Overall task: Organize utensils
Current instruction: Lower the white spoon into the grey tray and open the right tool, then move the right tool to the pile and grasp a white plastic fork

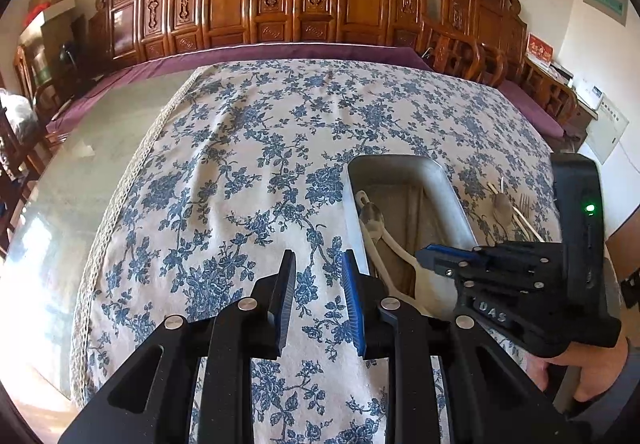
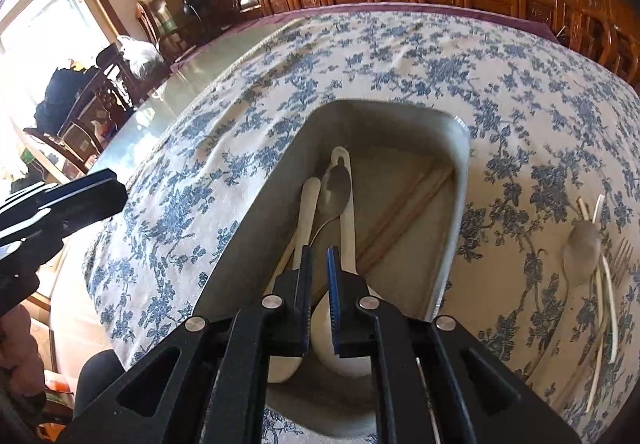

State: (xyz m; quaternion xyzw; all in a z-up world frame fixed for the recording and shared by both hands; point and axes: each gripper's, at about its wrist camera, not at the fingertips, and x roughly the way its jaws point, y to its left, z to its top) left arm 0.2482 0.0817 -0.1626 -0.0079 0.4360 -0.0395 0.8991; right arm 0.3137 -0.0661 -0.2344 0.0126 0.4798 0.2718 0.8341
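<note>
Left wrist view: left gripper (image 1: 318, 284) parted over the blue-flowered tablecloth (image 1: 240, 172), nothing between the fingers, just left of the grey tray (image 1: 448, 180). Tray near the table's right side, holding a metal spoon (image 1: 372, 222) and white spoons (image 1: 394, 248) along its left wall. Right gripper (image 1: 434, 258) reaching across the tray from the right, seen side-on, held by a hand (image 1: 592, 376); opening not readable from here. Beyond the tray's right wall, on the cloth towards the right edge: a second metal spoon (image 1: 502, 206), a fork (image 1: 525, 202), white chopsticks (image 1: 520, 218). Bare glass tabletop (image 1: 80, 172) left of the cloth; carved wooden screen (image 1: 280, 4) behind.

Right wrist view: right gripper (image 2: 319, 280) low over the tray (image 2: 460, 180), fingers set a narrow gap apart, gripping nothing that can be made out, directly above the metal spoon (image 2: 336, 188) handle and a white spoon (image 2: 347, 228) bowl. Shown only here: wooden chopsticks (image 2: 404, 216) lying diagonally on the tray floor, and a second white spoon (image 2: 307, 212) beside the first. Loose metal spoon (image 2: 582, 256), fork (image 2: 622, 256) and white chopsticks (image 2: 604, 308) on the cloth (image 2: 360, 56) right of the tray. Left gripper (image 2: 80, 196) at the left edge.
</note>
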